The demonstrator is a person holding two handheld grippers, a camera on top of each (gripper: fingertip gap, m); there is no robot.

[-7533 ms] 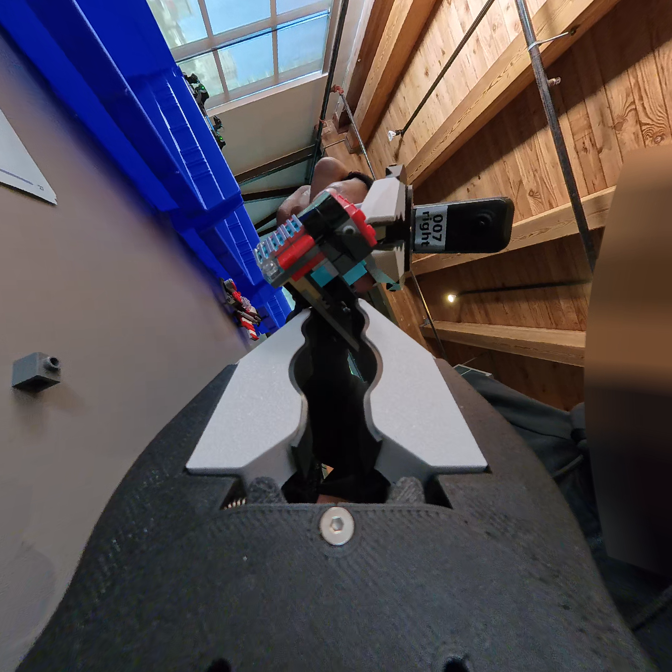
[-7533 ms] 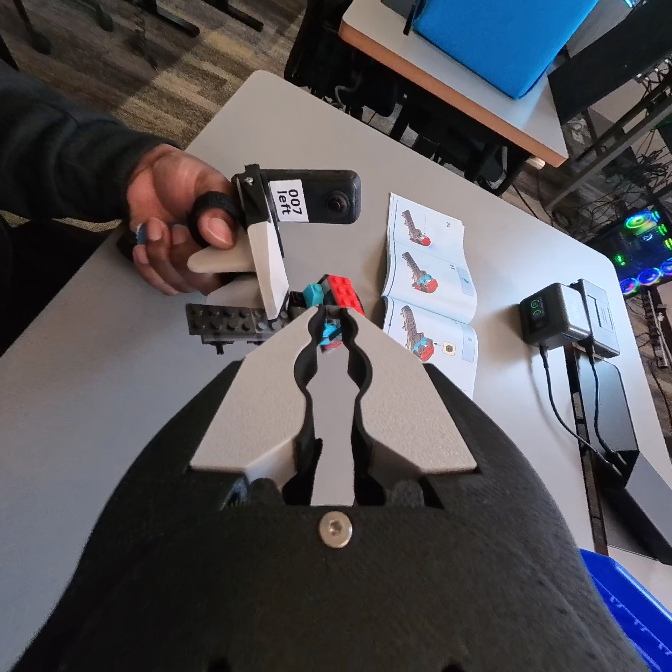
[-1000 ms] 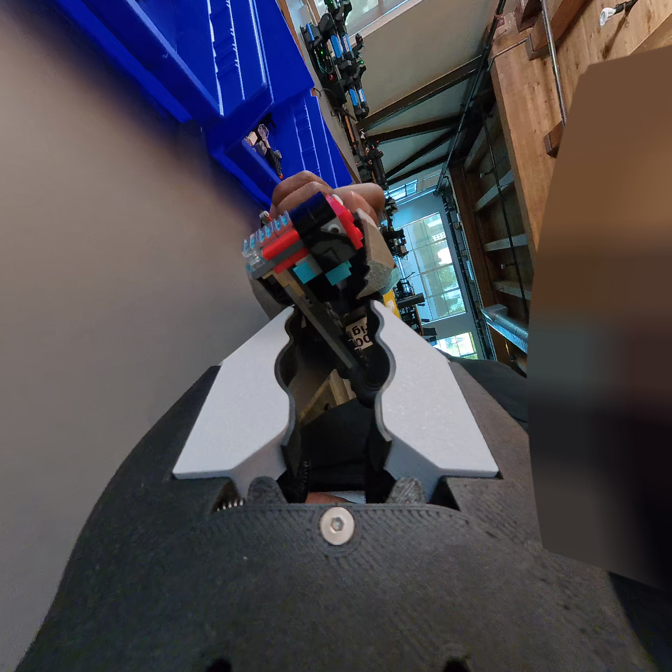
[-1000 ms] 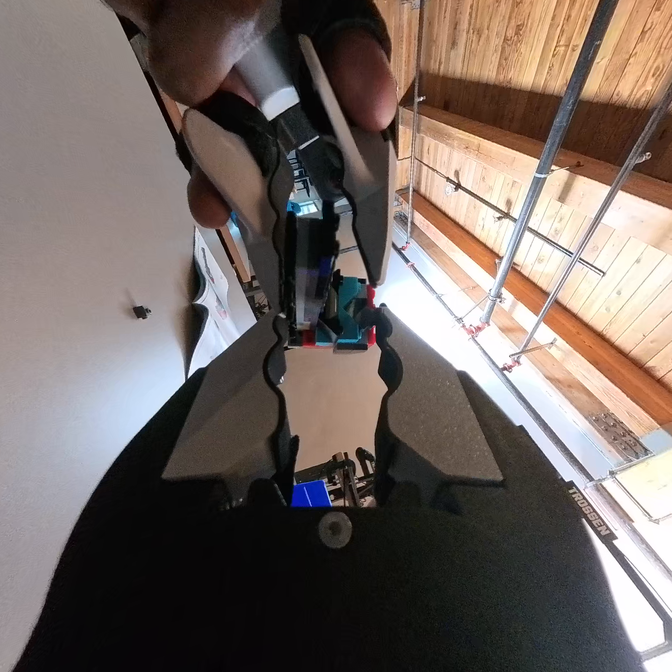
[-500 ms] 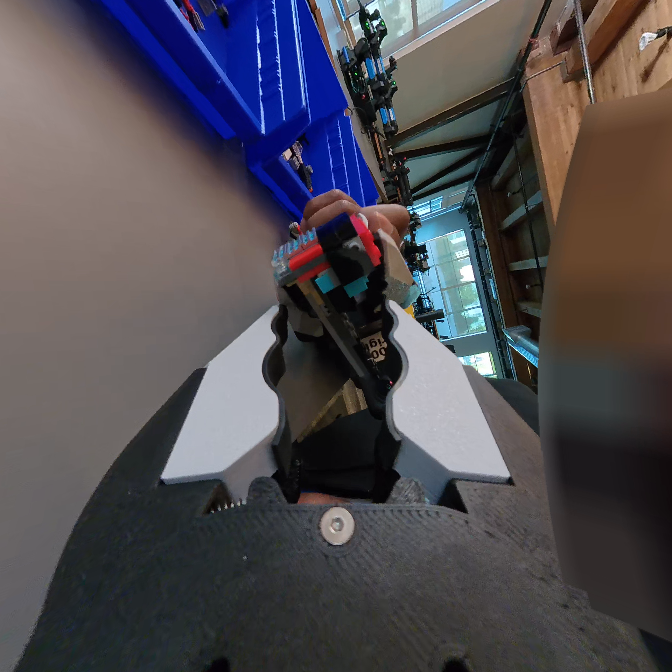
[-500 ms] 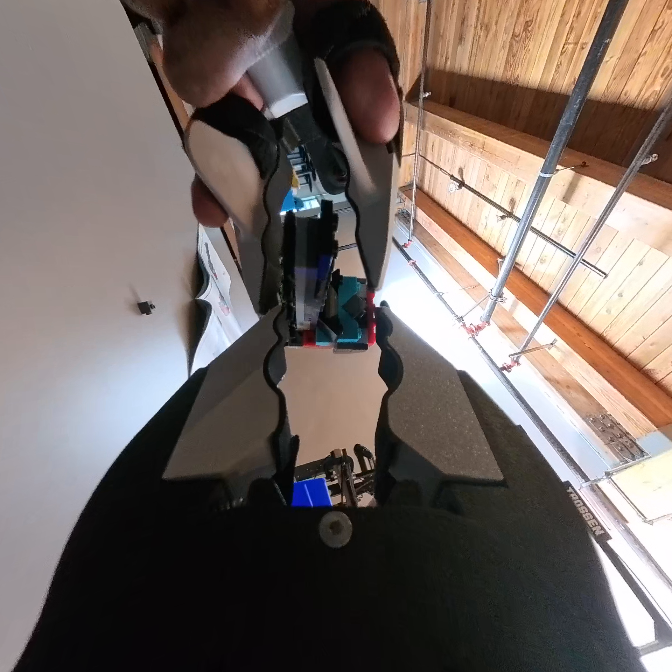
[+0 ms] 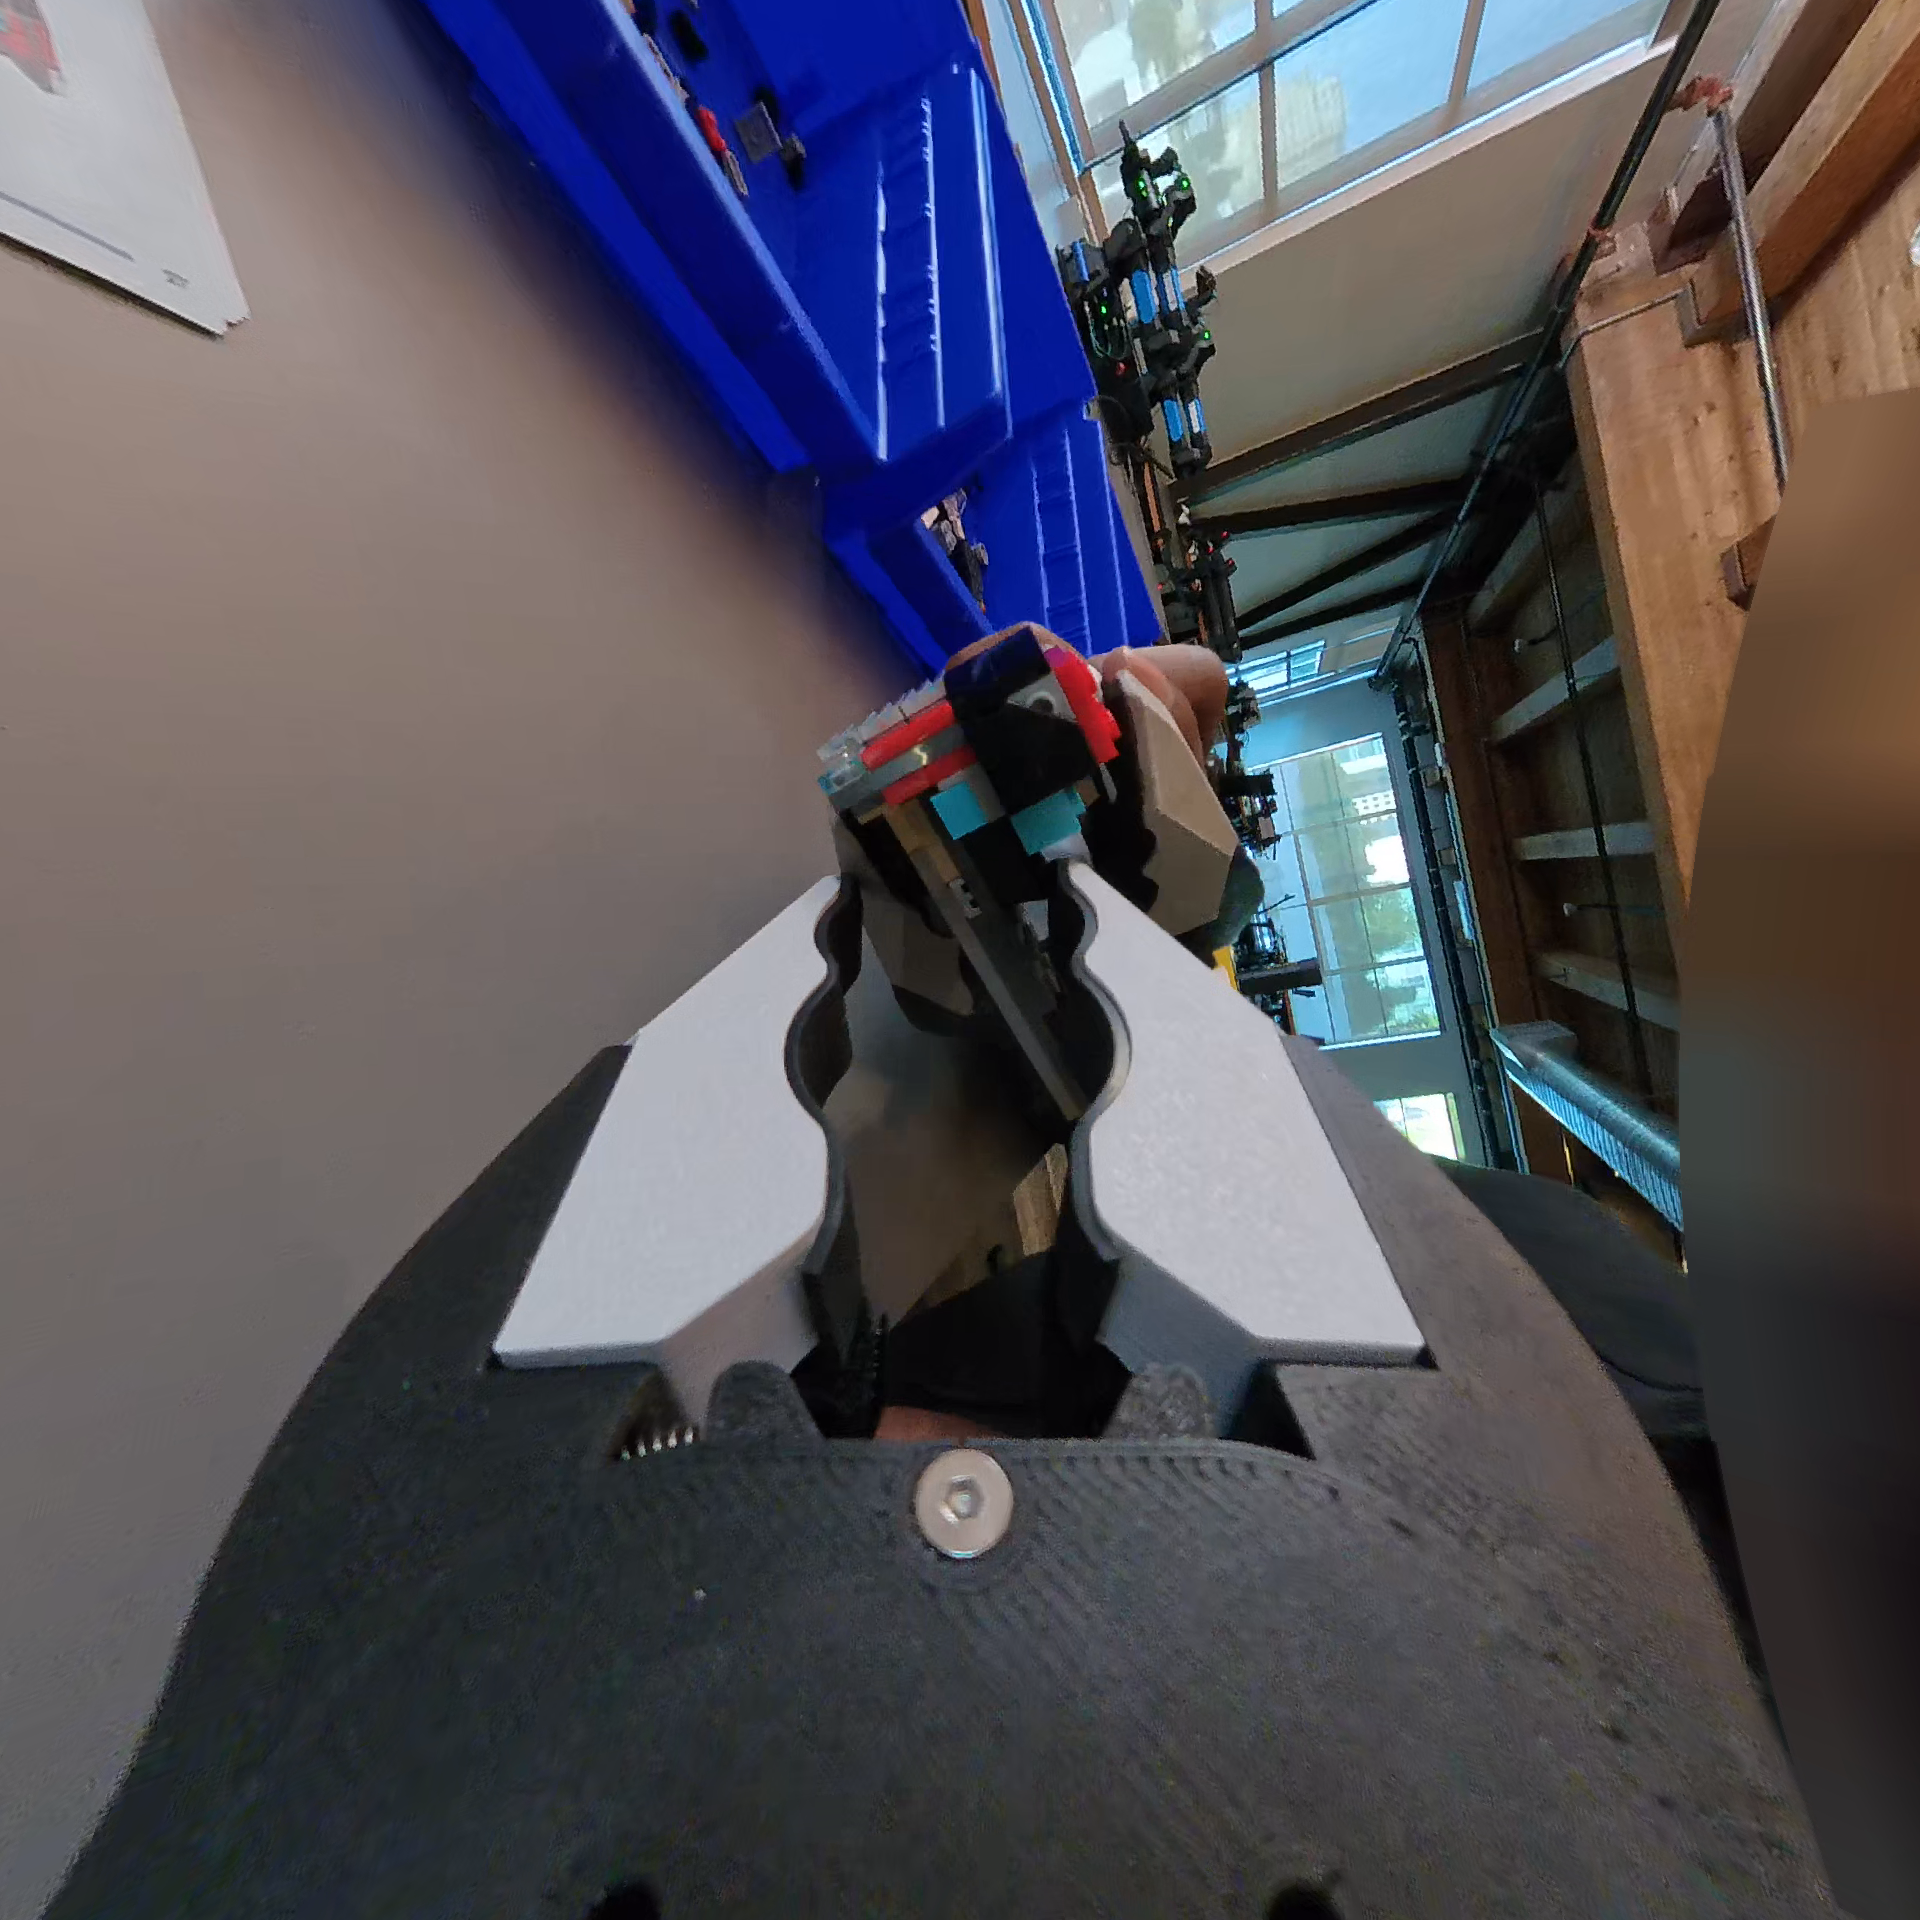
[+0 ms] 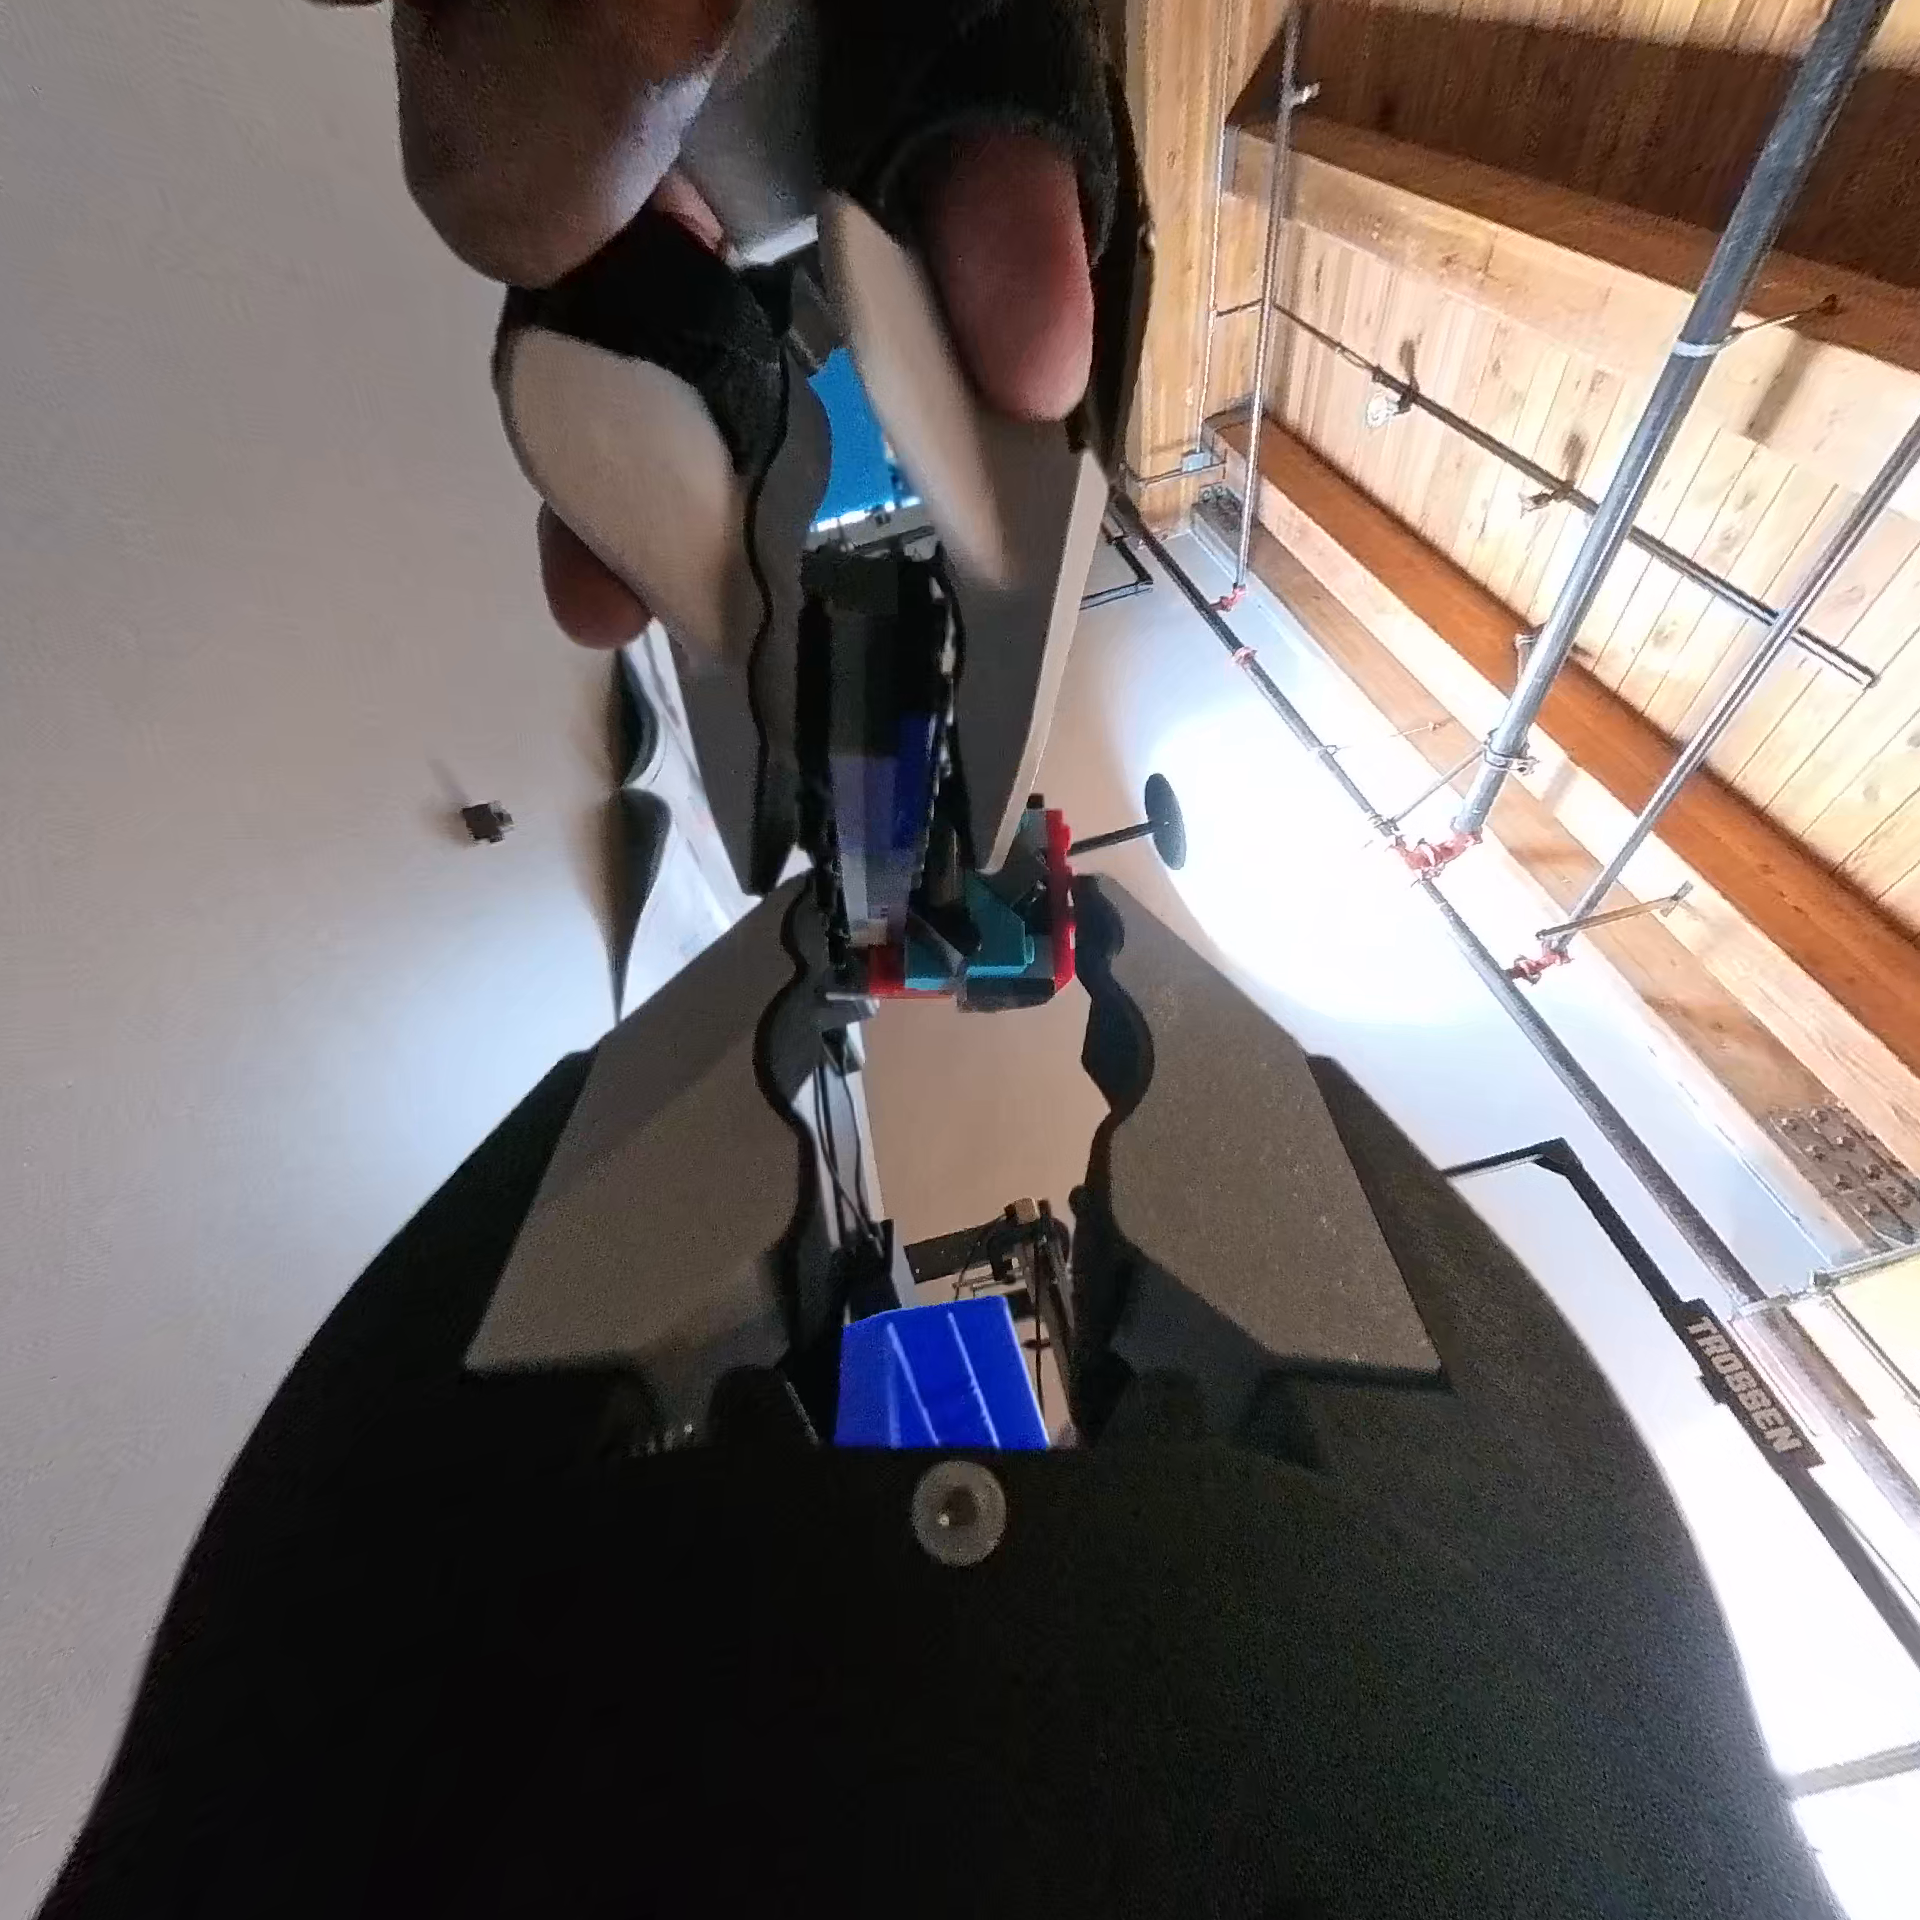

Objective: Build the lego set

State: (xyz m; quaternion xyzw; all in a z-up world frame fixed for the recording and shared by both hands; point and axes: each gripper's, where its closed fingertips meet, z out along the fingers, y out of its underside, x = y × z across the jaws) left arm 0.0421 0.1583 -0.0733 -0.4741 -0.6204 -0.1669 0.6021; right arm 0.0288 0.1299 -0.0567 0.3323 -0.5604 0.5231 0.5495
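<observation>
Both grippers held the small lego model [image 7: 971, 774] in mid-air above the table [image 7: 364, 727]: left gripper [image 7: 961, 894] gripped its black plate, right gripper [image 8: 940, 914] its red end. Light, rigid, likely separable; best gripped by the plate.

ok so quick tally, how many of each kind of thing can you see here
tongs: 2 (left tongs, right tongs)
lego model: 1
loose grey brick: 1
instruction booklet: 1
blue bins: 2
total: 7
</observation>
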